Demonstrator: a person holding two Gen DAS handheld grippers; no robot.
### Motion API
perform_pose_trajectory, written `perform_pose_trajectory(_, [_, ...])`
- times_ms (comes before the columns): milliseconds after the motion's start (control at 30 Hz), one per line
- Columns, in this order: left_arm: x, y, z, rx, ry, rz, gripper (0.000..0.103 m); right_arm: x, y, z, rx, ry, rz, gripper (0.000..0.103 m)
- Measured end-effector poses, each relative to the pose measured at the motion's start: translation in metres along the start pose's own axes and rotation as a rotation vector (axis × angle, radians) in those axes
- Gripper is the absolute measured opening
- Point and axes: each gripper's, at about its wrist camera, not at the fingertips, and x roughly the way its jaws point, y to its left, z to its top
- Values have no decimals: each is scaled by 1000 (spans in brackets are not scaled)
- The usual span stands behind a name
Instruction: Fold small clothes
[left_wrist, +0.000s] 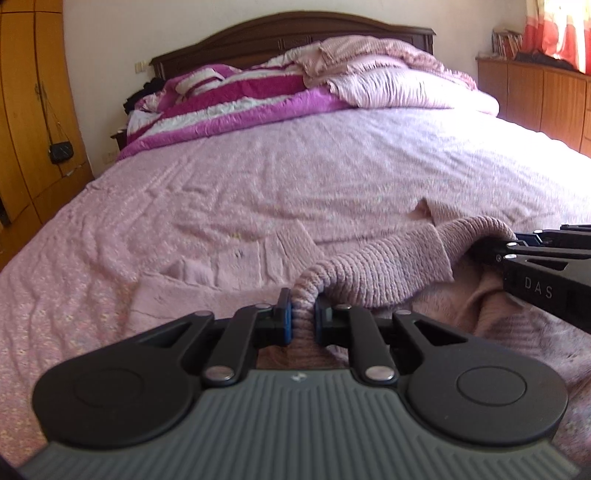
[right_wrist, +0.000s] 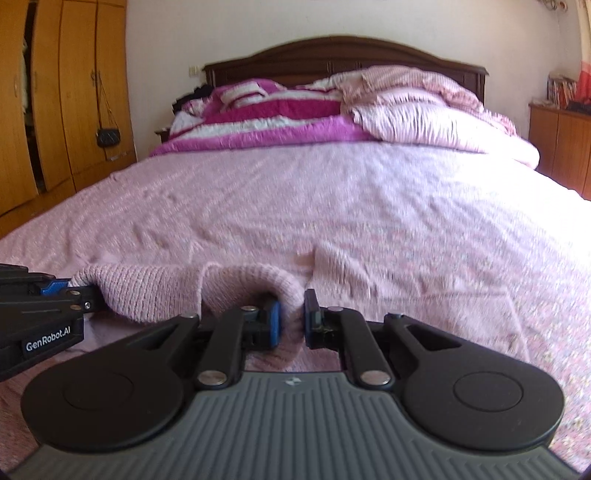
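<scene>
A small pink ribbed knit garment (left_wrist: 384, 269) lies on the pink bedspread (left_wrist: 295, 166) near the bed's front edge. My left gripper (left_wrist: 303, 317) is shut on a bunched edge of the garment. My right gripper (right_wrist: 291, 319) is shut on another edge of it (right_wrist: 236, 284). The knit hem stretches between the two grippers, lifted a little off the bed. The right gripper also shows at the right of the left wrist view (left_wrist: 491, 247). The left gripper shows at the left of the right wrist view (right_wrist: 62, 291). The rest of the garment lies flat under and behind the grippers.
Crumpled magenta-and-white bedding (left_wrist: 236, 99) and pale pink quilts (left_wrist: 399, 81) are piled at the dark wooden headboard (left_wrist: 288, 33). A wooden wardrobe (left_wrist: 26, 110) with a hanging black purse (left_wrist: 61, 151) stands left. A low wooden cabinet (left_wrist: 535, 96) stands right.
</scene>
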Motion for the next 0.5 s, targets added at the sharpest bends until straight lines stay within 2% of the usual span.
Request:
perform_pose_trajectory(67, [4,-3,-4,11,-2,7,18,7,-1,-7,-3,19,-6,14])
perform_pose_trajectory(200, [5,-10,-7,57,-2,24,23,13,-2,-16,-7,16,4,29])
perform_pose_trajectory(300, [0,-11,-4,61,8,36,29,14,-3,-17,-2,18,10,32])
perform_pose_trajectory(333, [-3,-9,-3,53,7,36,35,11,-5,-16,4,22,17,35])
perform_pose_trajectory(400, [-12,-4,1,38,1,34,47,5,-8,-14,18,30,47,52])
perform_pose_trajectory(433, [-17,-2,2,32,-4,36,55,-3,-8,-11,27,29,65,55])
perform_pose_trajectory(500, [-28,2,4,23,-13,41,56,-16,-10,-10,30,17,80,61])
